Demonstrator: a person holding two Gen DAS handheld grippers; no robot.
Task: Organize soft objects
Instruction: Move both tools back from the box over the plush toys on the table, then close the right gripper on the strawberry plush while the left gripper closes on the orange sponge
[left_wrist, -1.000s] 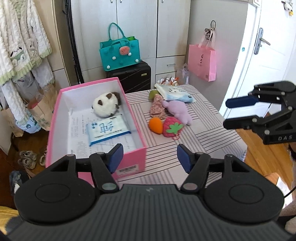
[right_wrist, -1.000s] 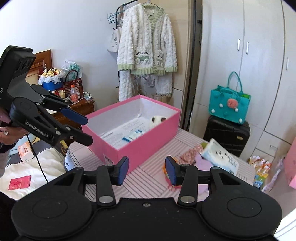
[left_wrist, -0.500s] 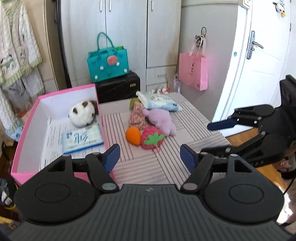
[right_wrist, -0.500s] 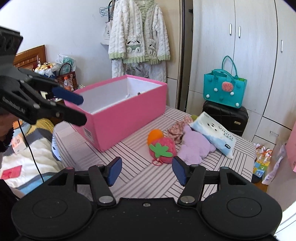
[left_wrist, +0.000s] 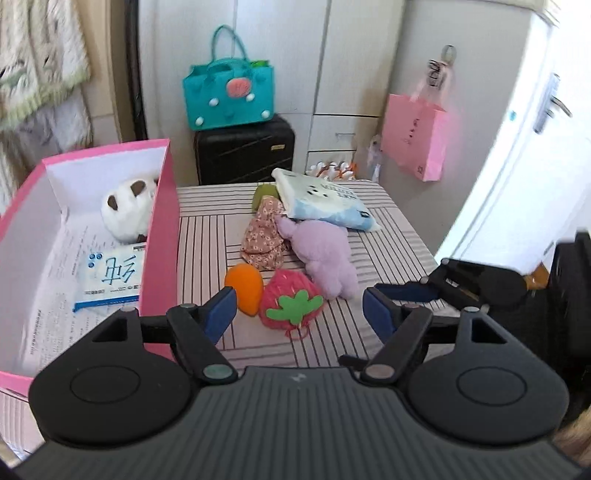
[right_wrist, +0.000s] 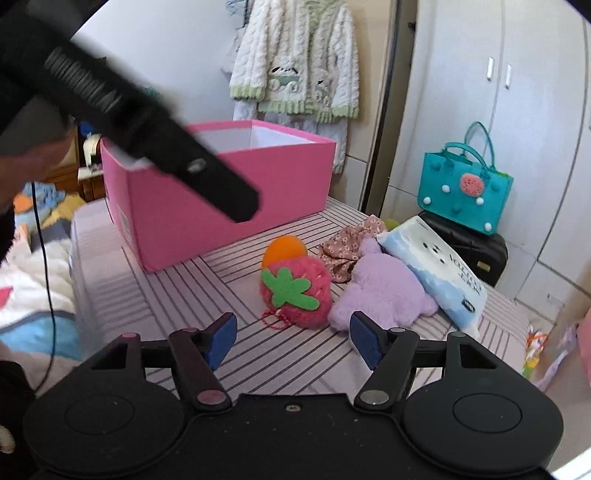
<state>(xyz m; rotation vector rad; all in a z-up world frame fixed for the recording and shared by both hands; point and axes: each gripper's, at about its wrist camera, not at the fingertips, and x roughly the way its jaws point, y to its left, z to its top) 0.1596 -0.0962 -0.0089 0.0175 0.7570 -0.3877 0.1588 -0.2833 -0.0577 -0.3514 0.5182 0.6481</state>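
Two tissue packs (left_wrist: 325, 201); five soft toys (left_wrist: 290, 306); one pink box (left_wrist: 159, 236)

Soft things heaped on the table beside the box

Taking the box (left_wrist: 159, 236) as landmark, seen from the left wrist: it stands on the left part of the table (left_wrist: 391, 236); inside it a panda toy (left_wrist: 125, 214) lies at the far end and a tissue pack (left_wrist: 110, 277) nearer. Right of the box, on the table, lie a carrot toy (left_wrist: 245, 288) closest to it, a strawberry toy (left_wrist: 290, 302) touching the carrot's right, a plush animal (left_wrist: 325, 254) further right, a cloth pouch (left_wrist: 264, 236) behind the carrot, and a second tissue pack (left_wrist: 325, 203) furthest back, overlapping the plush animal. Beyond the table a bag (left_wrist: 229, 96) sits on a suitcase (left_wrist: 243, 151).
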